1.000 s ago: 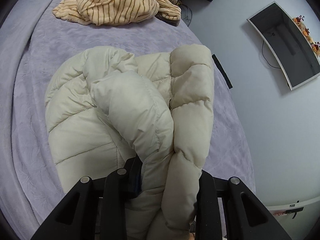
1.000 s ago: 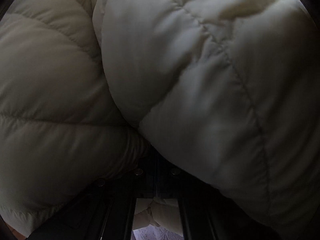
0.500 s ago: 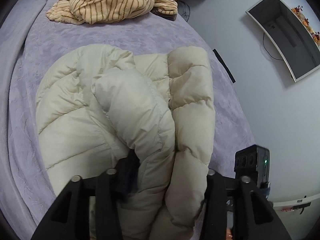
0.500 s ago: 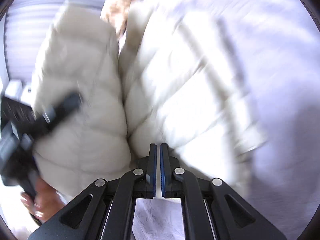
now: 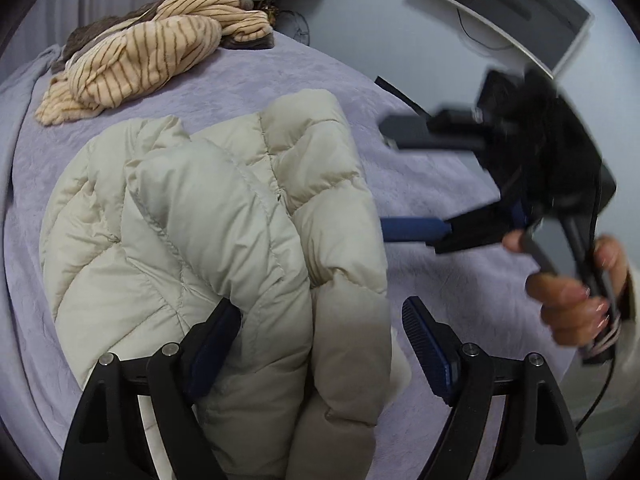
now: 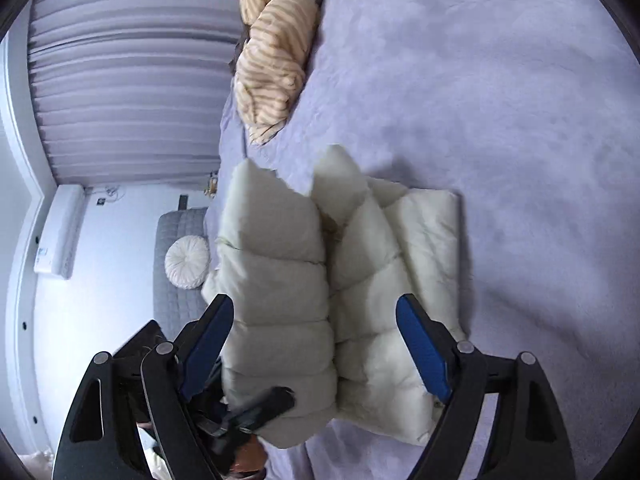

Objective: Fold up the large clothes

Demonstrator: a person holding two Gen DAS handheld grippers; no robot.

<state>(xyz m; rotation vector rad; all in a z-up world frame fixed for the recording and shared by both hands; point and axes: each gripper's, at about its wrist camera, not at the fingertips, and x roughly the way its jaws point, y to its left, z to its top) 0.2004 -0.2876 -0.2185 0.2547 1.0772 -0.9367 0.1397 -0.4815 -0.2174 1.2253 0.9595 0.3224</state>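
A cream puffer jacket (image 5: 208, 232) lies folded on the lavender bed cover (image 5: 280, 80). My left gripper (image 5: 320, 344) points down at its near end. Its jaws are opening around the folded bulk: the left pad rests against the fabric, and the right pad stands clear of it. A hand holds my right gripper (image 5: 396, 178) above the bed to the right of the jacket, blurred. In the right wrist view the right gripper (image 6: 316, 344) hangs over the jacket (image 6: 360, 280). Its jaws are opening, its blue pads are wide apart, and it grips nothing.
A striped beige fleece (image 5: 152, 52) is heaped at the far end of the bed. A flat screen (image 5: 504, 12) hangs on the wall beyond. Off the bed's edge stand a grey bench with a round white cushion (image 6: 186, 262) and pleated curtains (image 6: 132, 80).
Both grippers let go of the jacket and spread wide. The right one pulled up and back from the fabric and now shows at the right of the left wrist view.
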